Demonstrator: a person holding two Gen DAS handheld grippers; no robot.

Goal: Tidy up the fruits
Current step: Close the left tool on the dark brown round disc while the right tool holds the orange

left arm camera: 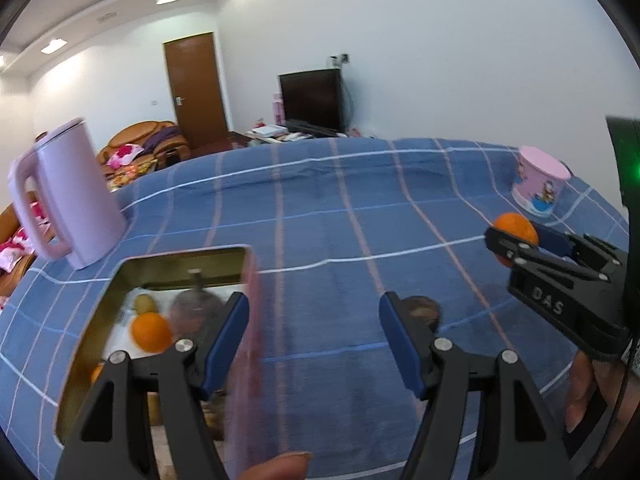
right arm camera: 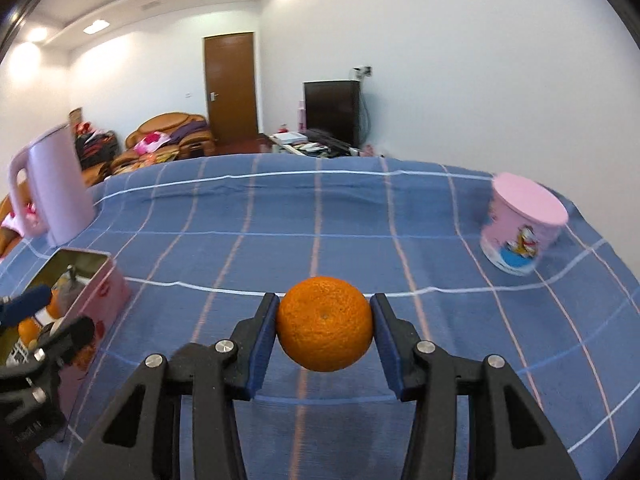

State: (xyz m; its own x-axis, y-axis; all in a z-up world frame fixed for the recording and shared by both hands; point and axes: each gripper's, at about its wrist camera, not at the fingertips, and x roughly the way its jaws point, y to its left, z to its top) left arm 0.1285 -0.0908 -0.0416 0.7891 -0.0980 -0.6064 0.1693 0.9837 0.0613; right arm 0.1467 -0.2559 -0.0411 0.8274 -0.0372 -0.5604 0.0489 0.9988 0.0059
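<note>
Blurring hides the tin's point(left arm camera: 120, 280) fruit; right tool point(right arm camera: 325, 330) grips orange point(right arm camera: 325, 328).

the surface is covered with a blue checked cloth point(right arm camera: 320, 216) that has white and pink lines. on it, at the far left, a pink kettle point(right arm camera: 56, 192) stands upright. nearer on the left stands an open pink tin box point(right arm camera: 108, 292) with fruits inside. at the far right a pink cup point(right arm camera: 520, 228) stands upside down. in the left wrist view a small brown thing point(left arm camera: 424, 310) lies on the cloth near the middle; it is too blurred to name.
</note>
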